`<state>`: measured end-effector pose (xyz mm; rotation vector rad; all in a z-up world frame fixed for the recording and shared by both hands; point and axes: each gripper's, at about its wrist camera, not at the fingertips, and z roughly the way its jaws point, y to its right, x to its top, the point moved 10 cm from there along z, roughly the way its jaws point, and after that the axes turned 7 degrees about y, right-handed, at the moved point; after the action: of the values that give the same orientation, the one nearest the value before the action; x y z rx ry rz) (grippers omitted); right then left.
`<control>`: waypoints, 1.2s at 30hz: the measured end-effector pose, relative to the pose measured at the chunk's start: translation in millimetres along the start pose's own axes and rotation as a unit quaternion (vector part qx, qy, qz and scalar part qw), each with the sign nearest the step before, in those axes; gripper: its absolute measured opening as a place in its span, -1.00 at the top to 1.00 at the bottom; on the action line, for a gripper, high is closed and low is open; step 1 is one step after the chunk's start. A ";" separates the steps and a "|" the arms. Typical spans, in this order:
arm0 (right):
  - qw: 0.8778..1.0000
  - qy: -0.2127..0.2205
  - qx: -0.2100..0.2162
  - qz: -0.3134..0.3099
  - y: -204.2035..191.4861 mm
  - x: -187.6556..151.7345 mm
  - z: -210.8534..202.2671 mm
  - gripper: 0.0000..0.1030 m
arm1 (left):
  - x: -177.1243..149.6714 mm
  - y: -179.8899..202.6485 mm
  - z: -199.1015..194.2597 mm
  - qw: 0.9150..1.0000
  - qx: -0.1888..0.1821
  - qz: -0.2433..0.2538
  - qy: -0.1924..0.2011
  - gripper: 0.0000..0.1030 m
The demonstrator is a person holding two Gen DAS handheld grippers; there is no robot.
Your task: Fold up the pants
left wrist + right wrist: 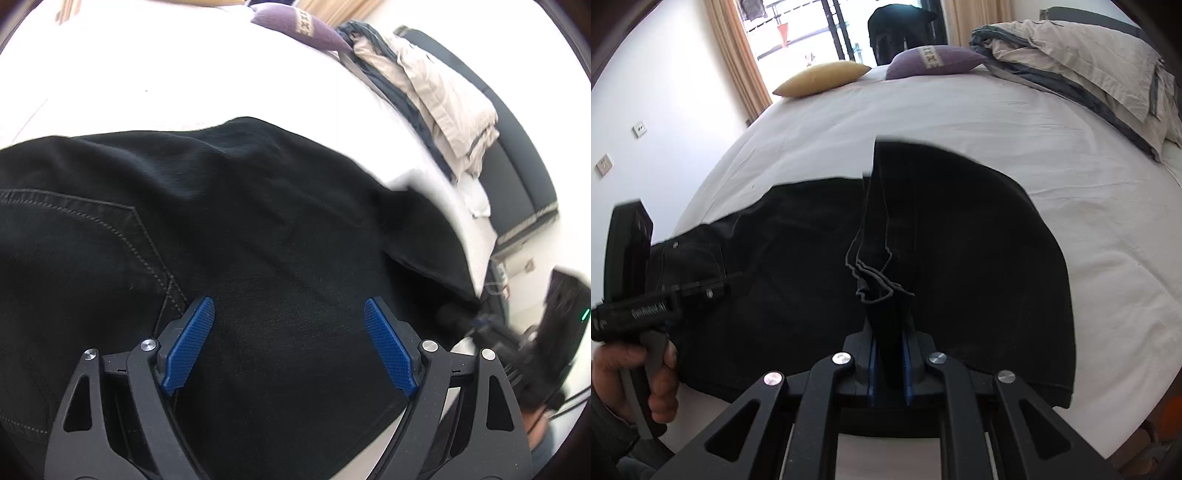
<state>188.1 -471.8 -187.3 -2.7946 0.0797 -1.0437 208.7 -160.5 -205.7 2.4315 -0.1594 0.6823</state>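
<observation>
Black pants (798, 236) lie across the white bed (923, 110), waist end at the left with a stitched back pocket (74, 251) showing in the left wrist view. My right gripper (889, 365) is shut on the leg hems (879, 273) and holds them raised over the middle of the pants, so the legs arch back on themselves. My left gripper (290, 343) is open, its blue pads (192, 343) spread just above the black cloth (277, 221) next to the pocket. It also shows in the right wrist view (631, 295), held in a hand at the left.
A yellow cushion (823, 77) and a purple cushion (934, 61) lie at the far side of the bed. A beige and grey duvet pile (1082, 66) lies at the right. A dark headboard (509, 147) stands beyond it. A white wall with sockets (639, 129) is at the left.
</observation>
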 end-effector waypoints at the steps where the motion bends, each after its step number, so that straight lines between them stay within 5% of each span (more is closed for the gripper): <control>1: 1.000 -0.005 -0.010 -0.023 -7.8 -5.4 4.9 0.76 | 1.7 -0.2 -3.6 1.000 -0.004 -0.005 0.003 -0.62; 9: 0.991 0.026 -0.056 -0.116 -31.0 -17.6 2.8 0.76 | 10.4 23.2 7.0 0.991 -0.083 -0.098 -0.043 -0.62; 24: 0.954 0.086 -0.103 -0.267 -87.5 -32.0 -21.8 0.76 | 9.6 79.6 48.5 0.974 -0.143 -0.127 -0.121 -0.61; 25: 0.953 0.089 -0.102 -0.272 -91.0 -32.6 -23.5 0.76 | 9.2 80.3 48.6 0.973 -0.148 -0.126 -0.122 -0.56; 28: 0.949 0.094 -0.096 -0.285 -102.6 -35.6 -28.3 0.76 | 5.5 79.7 48.4 0.973 -0.149 -0.121 -0.130 0.50; 36: 0.944 0.092 -0.070 -0.309 -130.3 -46.2 -30.6 0.76 | 5.3 46.1 26.4 0.979 -0.126 -0.122 -0.105 0.80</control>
<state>132.5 -342.4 -172.9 -2.9007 -0.7788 -1.4721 212.6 -213.1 -197.2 2.2237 -0.0279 0.2771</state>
